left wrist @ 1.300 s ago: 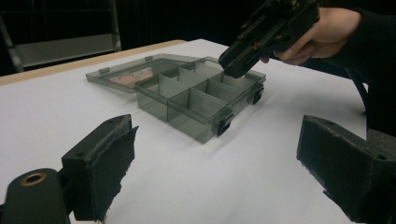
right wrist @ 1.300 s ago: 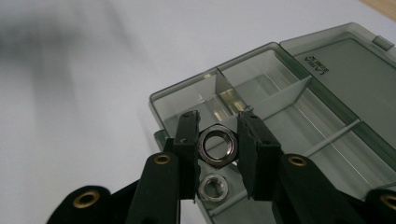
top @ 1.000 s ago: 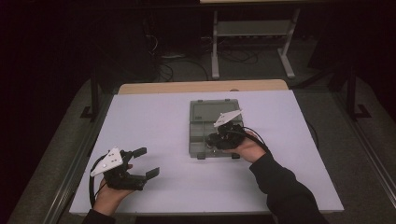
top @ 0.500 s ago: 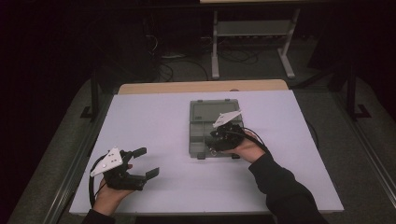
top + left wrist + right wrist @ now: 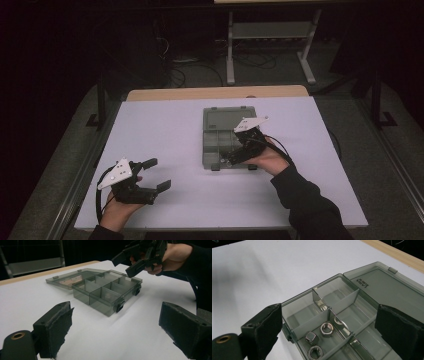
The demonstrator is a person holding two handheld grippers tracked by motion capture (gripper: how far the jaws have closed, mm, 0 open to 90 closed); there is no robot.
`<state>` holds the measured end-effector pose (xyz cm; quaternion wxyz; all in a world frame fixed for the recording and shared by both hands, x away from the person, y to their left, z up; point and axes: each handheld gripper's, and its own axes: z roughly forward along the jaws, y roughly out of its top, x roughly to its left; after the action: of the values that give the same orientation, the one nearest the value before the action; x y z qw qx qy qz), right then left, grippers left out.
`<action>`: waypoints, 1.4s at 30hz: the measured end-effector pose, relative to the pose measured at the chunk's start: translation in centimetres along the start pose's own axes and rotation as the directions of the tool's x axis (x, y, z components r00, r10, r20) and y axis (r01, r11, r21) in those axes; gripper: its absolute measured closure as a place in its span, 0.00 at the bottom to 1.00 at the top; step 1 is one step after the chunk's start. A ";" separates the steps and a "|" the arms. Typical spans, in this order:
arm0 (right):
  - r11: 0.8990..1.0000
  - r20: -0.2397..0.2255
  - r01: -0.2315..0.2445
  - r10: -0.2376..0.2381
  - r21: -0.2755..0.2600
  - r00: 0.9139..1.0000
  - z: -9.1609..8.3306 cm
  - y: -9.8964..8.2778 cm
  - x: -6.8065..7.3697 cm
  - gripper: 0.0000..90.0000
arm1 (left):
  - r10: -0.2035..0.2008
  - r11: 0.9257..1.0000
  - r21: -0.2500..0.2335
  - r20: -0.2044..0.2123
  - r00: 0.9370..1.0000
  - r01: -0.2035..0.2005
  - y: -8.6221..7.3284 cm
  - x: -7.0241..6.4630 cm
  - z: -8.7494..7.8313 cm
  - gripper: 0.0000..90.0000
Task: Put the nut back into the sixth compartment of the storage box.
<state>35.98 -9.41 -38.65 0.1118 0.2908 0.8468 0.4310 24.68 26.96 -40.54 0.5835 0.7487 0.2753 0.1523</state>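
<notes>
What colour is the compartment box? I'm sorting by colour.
Translucent smoky grey box, clearest in the right gripper view.

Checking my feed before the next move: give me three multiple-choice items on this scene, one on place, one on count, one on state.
1. Where is the right gripper?
A. over the organiser box
B. at the table's far left corner
C. off the table

2. How many nuts lie in the compartment under it?
A. none
B. three
C. seven

3. How is the organiser box?
A. latched shut
B. lid open, lying flat
C. upside down

Key: A, the high view shows it above the box; B, three show in the right gripper view; B, the lid lies flat behind the compartments.
</notes>
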 end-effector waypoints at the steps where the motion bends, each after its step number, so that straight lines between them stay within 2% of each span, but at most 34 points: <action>1: 1.000 0.004 0.004 -0.004 -0.004 1.000 -0.1 0.0 0.0 0.08 | -0.009 1.000 -0.007 -0.003 1.000 0.009 0.0 0.0 -0.1 0.12; 4: 1.000 0.002 -0.009 0.009 -0.013 1.000 -0.4 -0.1 0.1 0.07 | -0.004 1.000 -0.005 -0.007 1.000 0.004 -0.2 0.2 -0.4 0.12; 8: 0.999 0.010 -0.002 0.003 -0.042 1.000 -1.1 -0.4 0.3 0.07 | -0.014 1.000 -0.016 -0.009 1.000 0.014 -0.2 0.1 -0.5 0.12; 10: 0.999 0.010 -0.007 0.007 -0.045 1.000 -1.5 -0.7 0.5 0.07 | 0.001 1.000 -0.009 -0.004 1.000 -0.001 -0.1 0.1 -0.4 0.12; 11: 0.999 0.012 -0.011 0.012 -0.047 1.000 -1.8 -0.8 0.6 0.07 | -0.004 1.000 -0.007 -0.002 1.000 0.004 -0.2 0.1 -0.3 0.12; 13: 0.998 0.014 0.000 0.001 -0.060 1.000 -2.1 -1.1 0.6 0.06 | -0.010 1.000 -0.007 0.000 1.000 0.010 -0.2 0.0 -0.3 0.12; 17: 0.995 0.012 -0.019 0.020 -0.097 1.000 -3.1 -1.9 0.8 0.05 | -0.012 1.000 -0.007 0.002 1.000 0.012 -0.2 0.1 -0.2 0.12; 23: 0.986 0.001 -0.031 0.032 -0.167 1.000 -4.9 -3.1 0.8 0.02 | -0.005 1.000 -0.006 0.009 1.000 0.005 -0.1 0.1 -0.1 0.12; 32: 0.976 0.034 -0.033 0.041 -0.216 0.999 -6.8 -4.8 1.1 0.02 | -0.007 1.000 -0.006 0.022 1.000 0.007 -0.1 0.0 0.2 0.12; 42: 0.951 0.056 -0.042 0.062 -0.306 0.996 -8.5 -6.7 1.1 0.02 | -0.004 1.000 -0.010 0.022 1.000 0.004 -0.1 -0.1 0.2 0.12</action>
<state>28.71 -17.54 -38.80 0.1714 0.3061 0.7584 0.5493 24.70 26.80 -40.69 0.5906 0.7468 0.2694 0.1443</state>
